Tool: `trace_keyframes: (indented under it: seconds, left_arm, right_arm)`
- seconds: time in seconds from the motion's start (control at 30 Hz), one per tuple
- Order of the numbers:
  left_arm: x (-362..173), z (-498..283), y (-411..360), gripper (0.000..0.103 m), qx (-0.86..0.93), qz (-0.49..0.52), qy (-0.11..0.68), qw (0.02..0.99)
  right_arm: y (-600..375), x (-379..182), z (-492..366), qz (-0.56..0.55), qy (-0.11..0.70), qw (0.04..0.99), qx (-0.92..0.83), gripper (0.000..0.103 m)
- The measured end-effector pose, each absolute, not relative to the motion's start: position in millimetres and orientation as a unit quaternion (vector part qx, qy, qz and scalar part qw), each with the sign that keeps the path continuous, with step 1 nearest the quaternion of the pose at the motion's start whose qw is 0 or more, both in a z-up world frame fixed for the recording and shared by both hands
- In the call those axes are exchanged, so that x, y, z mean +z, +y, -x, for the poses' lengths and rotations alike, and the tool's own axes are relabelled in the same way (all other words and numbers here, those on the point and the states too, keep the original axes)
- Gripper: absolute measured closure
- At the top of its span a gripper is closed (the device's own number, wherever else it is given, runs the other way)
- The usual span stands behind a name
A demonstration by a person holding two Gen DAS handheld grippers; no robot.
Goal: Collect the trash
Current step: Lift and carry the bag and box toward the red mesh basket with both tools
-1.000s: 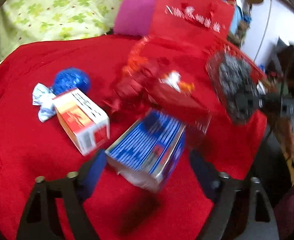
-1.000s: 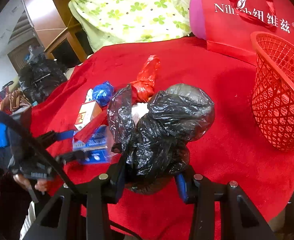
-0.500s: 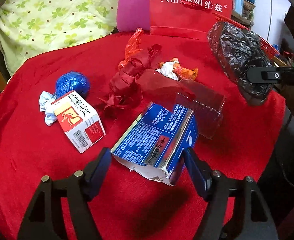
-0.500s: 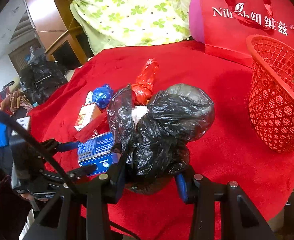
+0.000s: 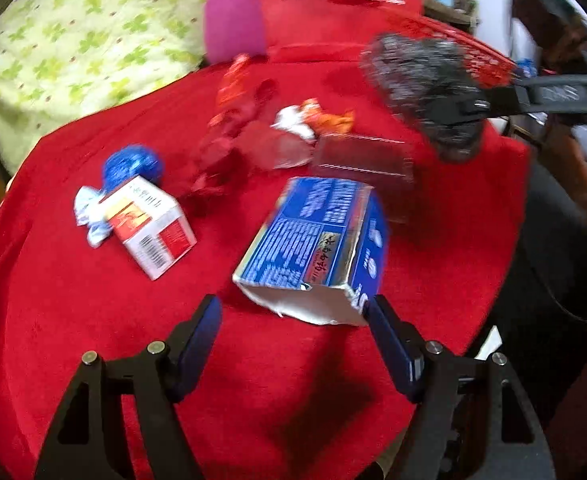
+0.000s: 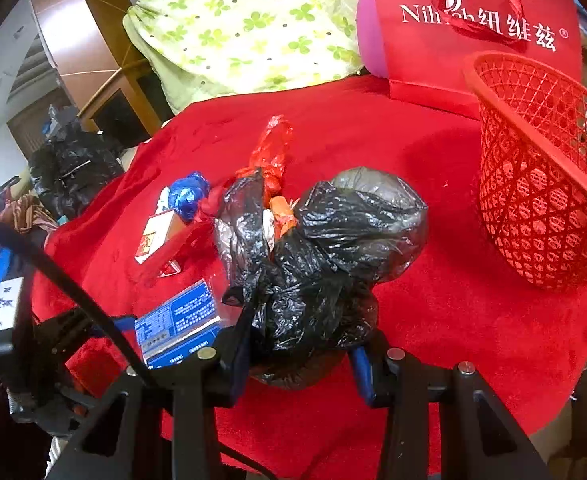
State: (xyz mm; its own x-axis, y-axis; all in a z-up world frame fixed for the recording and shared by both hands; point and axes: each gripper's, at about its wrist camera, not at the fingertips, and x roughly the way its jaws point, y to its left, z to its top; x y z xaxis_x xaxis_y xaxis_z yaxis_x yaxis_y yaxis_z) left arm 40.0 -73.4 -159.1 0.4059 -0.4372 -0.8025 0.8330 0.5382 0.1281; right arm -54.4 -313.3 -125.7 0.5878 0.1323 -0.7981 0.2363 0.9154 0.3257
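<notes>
Trash lies on a red cloth (image 5: 73, 312). A torn blue carton (image 5: 313, 248) lies just ahead of my open left gripper (image 5: 293, 320), its right edge by the right finger. A white and red box (image 5: 149, 228), a blue foil ball (image 5: 131, 166), red wrappers (image 5: 225, 148) and an orange and white wrapper (image 5: 309, 120) lie farther back. My right gripper (image 6: 297, 344) is shut on a crumpled black plastic bag (image 6: 321, 248), held above the cloth. The bag also shows in the left wrist view (image 5: 425, 92). The blue carton shows in the right wrist view (image 6: 181, 320).
A red mesh basket (image 6: 541, 184) stands at the right on the cloth. A red paper bag (image 6: 473, 28), a pink cushion (image 5: 233, 12) and green-patterned bedding (image 6: 245, 24) are behind. A clear plastic tray (image 5: 361, 160) lies past the carton. Black bags (image 6: 73, 168) sit off the left edge.
My left gripper has backed off and opened wider, so the blue carton now lies ahead of the fingertips. My right gripper holds the black bag in about the same place.
</notes>
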Motion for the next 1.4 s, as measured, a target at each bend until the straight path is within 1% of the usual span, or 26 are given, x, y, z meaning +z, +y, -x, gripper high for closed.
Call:
trace_keyframes:
  seconds: [0.2, 0.23, 0.3, 0.47, 0.73, 0.83, 0.87, 0.9, 0.97, 1.0, 1.1, 1.23, 1.4]
  left_arm:
    - [-149.4, -50.3, -73.7, 0.026, -0.398, -0.253, 0.357, 0.807]
    - [-147.4, -50.8, -72.2, 0.024, -0.4, -0.252, 0.354, 0.807]
    - [-144.7, -50.4, -68.9, 0.018, -0.4, -0.252, 0.351, 0.808]
    - [-144.4, -64.6, -77.6, 0.018, -0.41, -0.23, 0.374, 0.799]
    - [-169.1, -83.1, -108.7, 0.018, -0.448, -0.206, 0.431, 0.756]
    - [-168.9, -73.6, -111.0, 0.018, -0.457, -0.211, 0.418, 0.756]
    - [-168.8, -70.8, -111.6, 0.02, -0.454, -0.216, 0.412, 0.76]
    - [-168.9, -68.9, -111.9, 0.027, -0.451, -0.22, 0.408, 0.763]
    - [-169.9, -66.4, -112.8, 0.029, -0.442, -0.223, 0.411, 0.765]
    - [-168.5, -64.9, -112.5, 0.032, -0.442, -0.218, 0.41, 0.767]
    - [-160.4, -58.6, -113.5, 0.035, -0.429, -0.212, 0.392, 0.785]
    - [-147.9, -44.6, -108.6, 0.036, -0.419, -0.199, 0.374, 0.803]
    - [-111.7, -29.0, -92.2, 0.036, -0.417, -0.173, 0.346, 0.822]
  right_arm:
    - [-315.0, -124.0, 54.3, -0.202, 0.45, 0.869, -0.032, 0.058]
    - [-315.9, -124.3, 54.5, -0.203, 0.451, 0.869, -0.033, 0.057]
    - [-315.8, -124.6, 56.0, -0.203, 0.451, 0.869, -0.033, 0.057]
    - [-312.9, -128.9, 51.8, -0.207, 0.458, 0.864, -0.028, 0.057]
    - [-315.2, -126.8, 52.0, -0.202, 0.455, 0.867, -0.029, 0.057]
    - [-317.1, -127.9, 53.7, -0.204, 0.454, 0.867, -0.033, 0.057]
    - [-317.2, -128.7, 53.8, -0.205, 0.455, 0.866, -0.033, 0.057]
    - [-316.9, -128.9, 54.1, -0.205, 0.455, 0.866, -0.033, 0.057]
    - [-316.4, -129.2, 54.0, -0.204, 0.454, 0.867, -0.032, 0.057]
    - [-315.8, -129.0, 54.1, -0.204, 0.453, 0.868, -0.032, 0.057]
    - [-315.1, -126.4, 56.0, -0.203, 0.447, 0.871, -0.03, 0.057]
    - [-316.7, -117.0, 61.0, -0.196, 0.434, 0.879, -0.029, 0.057]
    - [-325.1, -94.1, 71.1, -0.189, 0.399, 0.897, -0.031, 0.057]
